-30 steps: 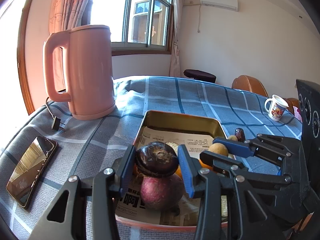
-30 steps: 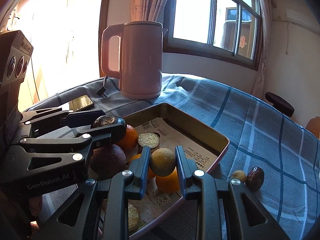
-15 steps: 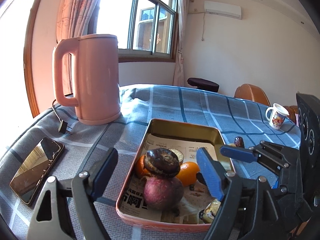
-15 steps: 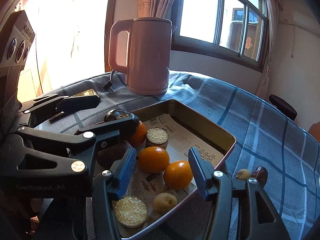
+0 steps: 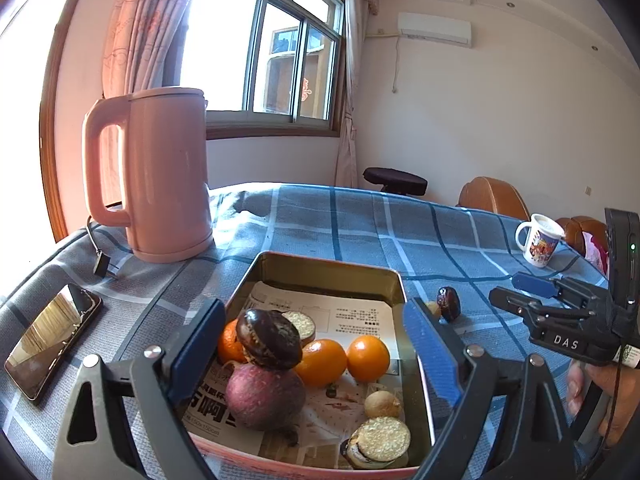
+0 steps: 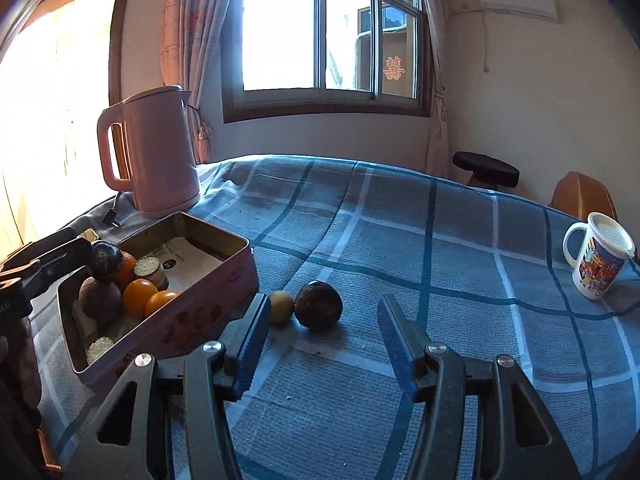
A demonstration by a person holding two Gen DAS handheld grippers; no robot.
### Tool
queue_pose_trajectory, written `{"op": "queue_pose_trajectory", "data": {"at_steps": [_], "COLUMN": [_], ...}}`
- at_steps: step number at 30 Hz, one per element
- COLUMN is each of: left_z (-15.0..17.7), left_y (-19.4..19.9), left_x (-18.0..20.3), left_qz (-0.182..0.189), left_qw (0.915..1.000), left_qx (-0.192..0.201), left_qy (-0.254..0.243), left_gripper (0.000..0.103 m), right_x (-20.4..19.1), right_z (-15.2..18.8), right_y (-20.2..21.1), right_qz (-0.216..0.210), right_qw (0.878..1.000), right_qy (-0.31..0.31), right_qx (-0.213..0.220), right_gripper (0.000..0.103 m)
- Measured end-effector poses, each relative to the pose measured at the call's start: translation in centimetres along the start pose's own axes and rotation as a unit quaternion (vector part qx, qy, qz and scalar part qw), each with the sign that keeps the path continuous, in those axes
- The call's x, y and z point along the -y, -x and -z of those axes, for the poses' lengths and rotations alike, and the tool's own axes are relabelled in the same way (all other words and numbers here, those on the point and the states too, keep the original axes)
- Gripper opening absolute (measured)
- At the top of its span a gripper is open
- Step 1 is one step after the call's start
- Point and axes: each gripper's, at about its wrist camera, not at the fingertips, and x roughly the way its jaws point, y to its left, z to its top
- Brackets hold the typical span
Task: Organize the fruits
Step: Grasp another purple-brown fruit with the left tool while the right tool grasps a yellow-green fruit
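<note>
An open metal tin [image 5: 328, 266] lined with newspaper holds several fruits. In it a dark round fruit [image 5: 268, 338] rests on top of a purple one [image 5: 264, 394], with two oranges [image 5: 320, 362] beside them. My left gripper [image 5: 314, 342] hangs over the tin's near end with its jaws opening; the dark fruit lies between the pads, untouched. My right gripper [image 6: 323, 320] stands open over the cloth to the right of the tin [image 6: 180, 320]. Just beyond its tips lie a dark wrinkled fruit [image 6: 319, 304] and a small yellow fruit [image 6: 281, 306]. From the left wrist, the right gripper [image 5: 506, 288] shows at the right.
A pink kettle [image 5: 160, 176] with a loose cable stands behind the tin on the left. A phone [image 5: 52, 338] lies at the table's left edge. A printed mug [image 6: 598, 262] sits far right. A stool and chairs stand beyond the blue checked tablecloth [image 6: 440, 240].
My left gripper opened and let go of the dark fruit, which stays on the purple one, then drew back. My right gripper dropped the small yellow fruit into the tin and swung right.
</note>
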Motion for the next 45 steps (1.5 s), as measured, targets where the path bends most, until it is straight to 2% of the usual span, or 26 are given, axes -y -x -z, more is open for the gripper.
{"op": "queue_pose_trajectory", "data": {"at_steps": [4, 6, 14, 18, 20, 23, 25, 27, 31, 36, 40, 45], "left_z": [-0.4, -0.5, -0.6, -0.6, -0.6, -0.7, -0.8, -0.9, -1.2, -2.0, -2.5, -2.6], "left_y": [-0.5, -0.5, -0.5, -0.6, -0.7, -0.6, -0.5, -0.3, -0.3, -0.6, -1.5, -4.0], "left_x": [-0.2, -0.5, -1.7, -2.0, -2.1, -1.9, -1.6, -1.2, -0.2, 2.2, 5.2, 8.9], "left_qz": [0.0, -0.001, 0.004, 0.008, 0.009, 0.011, 0.012, 0.012, 0.019, 0.036, 0.051, 0.074], "left_qw": [1.0, 1.0, 0.9997, 0.9996, 0.9996, 0.9996, 0.9997, 0.9998, 0.9998, 0.9993, 0.9981, 0.9949], "left_qx": [-0.001, 0.0, 0.002, 0.0, -0.001, 0.0, 0.001, 0.004, 0.003, 0.001, -0.005, -0.038], "left_qy": [0.007, 0.009, 0.022, 0.025, 0.027, 0.026, 0.022, 0.018, 0.009, -0.01, -0.034, -0.056], "left_gripper": [0.093, 0.093, 0.093, 0.093, 0.093, 0.093, 0.093, 0.093, 0.093, 0.093, 0.093, 0.093], "right_x": [-2.0, -3.4, -6.4, -6.9, -7.1, -7.0, -7.0, -6.4, -5.5, -3.8, -1.3, 3.1], "right_z": [-0.5, -0.7, -0.8, -0.6, -0.3, -0.2, 0.0, -0.2, -0.6, -1.0, -1.0, -0.7], "right_y": [-1.2, -2.0, -6.2, -7.4, -7.9, -8.1, -8.6, -8.7, -8.0, -5.3, -3.4, -2.4], "right_qz": [-0.007, -0.009, -0.018, -0.004, 0.02, 0.029, 0.051, 0.054, 0.041, 0.012, 0.019, 0.045], "right_qw": [0.999, 0.996, 0.985, 0.979, 0.975, 0.972, 0.968, 0.969, 0.976, 0.99, 0.997, 0.999], "right_qy": [0.051, 0.083, 0.156, 0.18, 0.198, 0.206, 0.222, 0.211, 0.186, 0.126, 0.075, 0.007], "right_qx": [-0.007, -0.013, -0.067, -0.091, -0.103, -0.105, -0.11, -0.114, -0.104, -0.06, -0.027, -0.02], "right_gripper": [0.057, 0.049, 0.039, 0.036, 0.036, 0.036, 0.032, 0.028, 0.027, 0.027, 0.027, 0.027]}}
